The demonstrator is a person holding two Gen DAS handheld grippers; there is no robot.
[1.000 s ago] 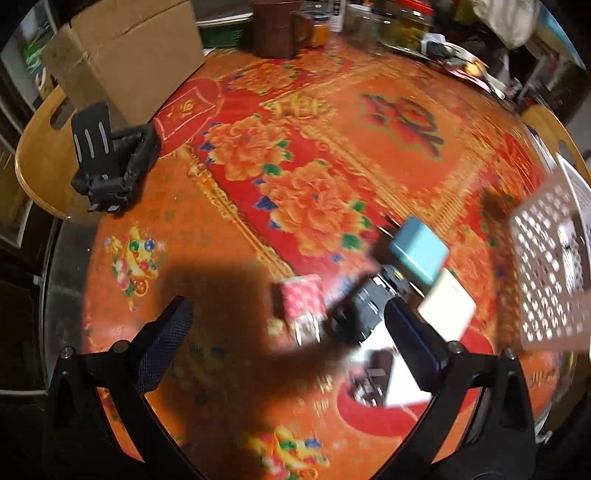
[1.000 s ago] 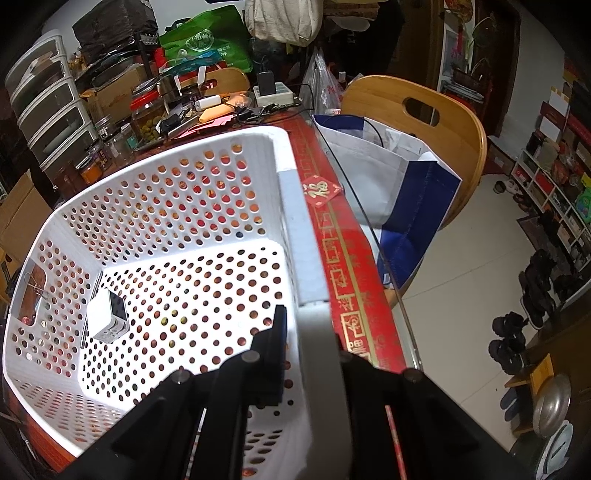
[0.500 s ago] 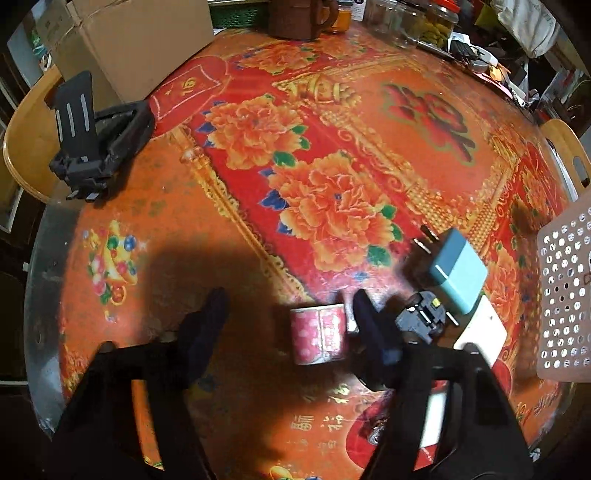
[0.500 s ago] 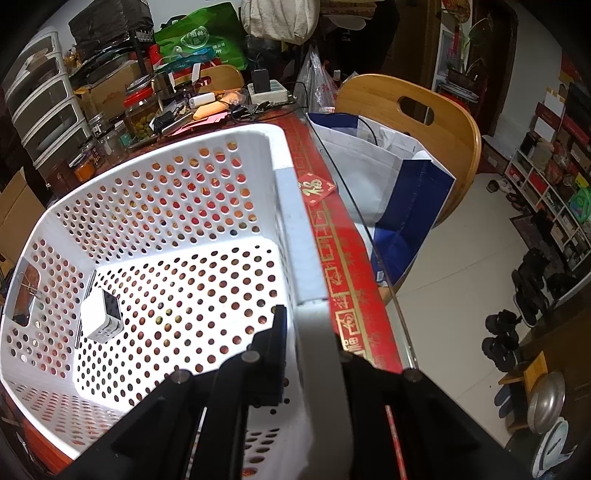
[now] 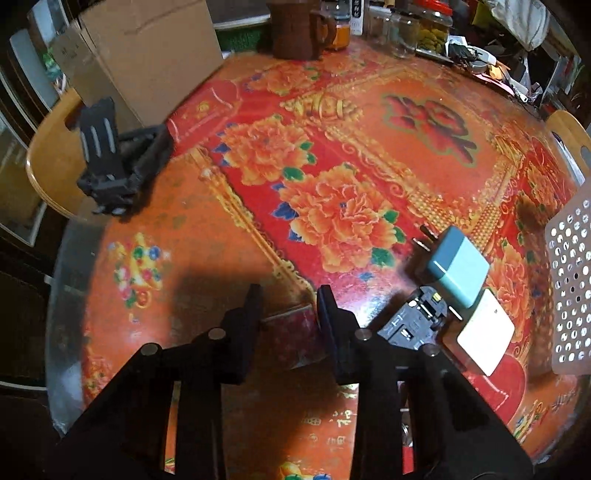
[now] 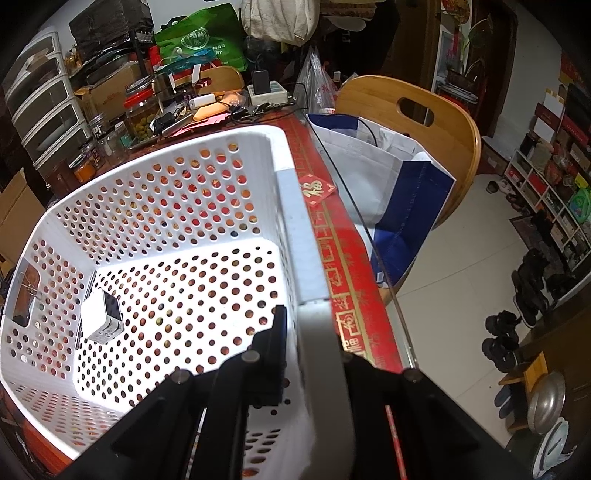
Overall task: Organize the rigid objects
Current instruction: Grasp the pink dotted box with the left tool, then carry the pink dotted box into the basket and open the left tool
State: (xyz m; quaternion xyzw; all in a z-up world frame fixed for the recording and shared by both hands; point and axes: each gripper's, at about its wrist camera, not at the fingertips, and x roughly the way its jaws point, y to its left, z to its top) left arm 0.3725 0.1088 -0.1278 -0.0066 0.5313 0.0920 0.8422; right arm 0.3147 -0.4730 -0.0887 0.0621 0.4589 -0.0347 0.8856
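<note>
My left gripper is closed around a small red patterned box on the red floral table; both fingers press its sides. To its right lie a black clip-like part, a teal plug adapter and a white flat adapter. A black folding stand sits far left. My right gripper is shut on the right wall of the white perforated basket. A white charger cube lies inside the basket. The basket's corner also shows in the left wrist view.
A cardboard box, a brown mug and jars stand at the table's far edge. A wooden chair holding a white and blue bag stands beside the table's glass edge. Clutter fills the far end behind the basket.
My left gripper has come down over the red box and closed its fingers onto it. The right gripper keeps its hold on the basket wall, almost unmoved.
</note>
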